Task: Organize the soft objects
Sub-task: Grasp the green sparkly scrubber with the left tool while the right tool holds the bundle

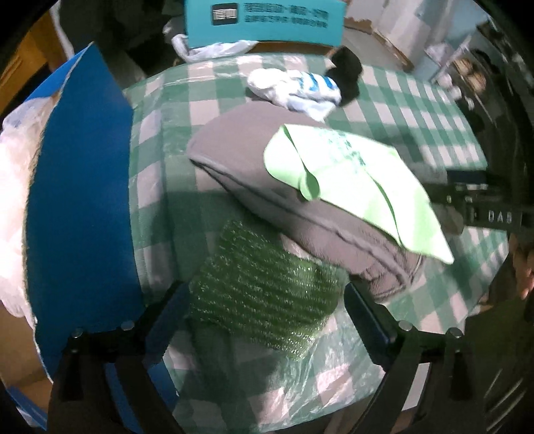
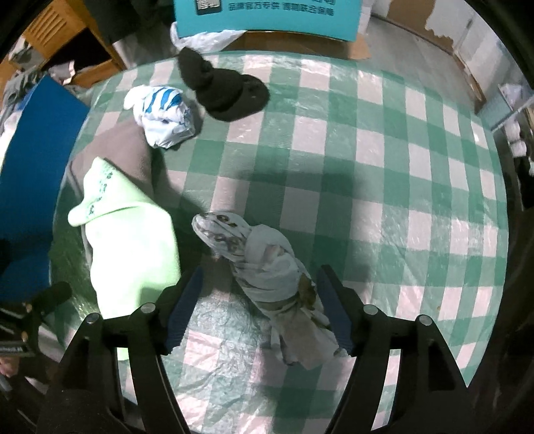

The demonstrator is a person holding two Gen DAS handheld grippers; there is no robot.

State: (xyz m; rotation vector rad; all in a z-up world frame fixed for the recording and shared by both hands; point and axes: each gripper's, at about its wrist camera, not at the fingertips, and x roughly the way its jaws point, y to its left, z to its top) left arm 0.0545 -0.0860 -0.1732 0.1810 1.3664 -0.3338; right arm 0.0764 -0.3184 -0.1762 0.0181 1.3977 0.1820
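Rolled white-and-brown printed cloth bundle (image 2: 277,283) lies on the green-checked plastic table cover (image 2: 400,167) between your right gripper (image 2: 260,313), jaws spread, not pressing. Soft, light (may unroll): pinch its thick middle. Left gripper (image 1: 263,310) gapes over the green knitted cloth (image 1: 263,293).

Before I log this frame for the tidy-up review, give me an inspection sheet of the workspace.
Surface: table with green-and-white checked cloth under clear plastic.
Job's things: folded grey garment with light green cloth on top; sparkly green knit in front of it; white-and-blue bundle; black knit item; rolled white patterned cloth.
Clutter: white plastic bag at far edge.
Grippers: left gripper open over the green knit; right gripper open, rolled cloth between its fingers, against the right-hand one.
Cables: nothing seen.
Surroundings: blue box flap at left; teal printed box behind; wooden furniture.
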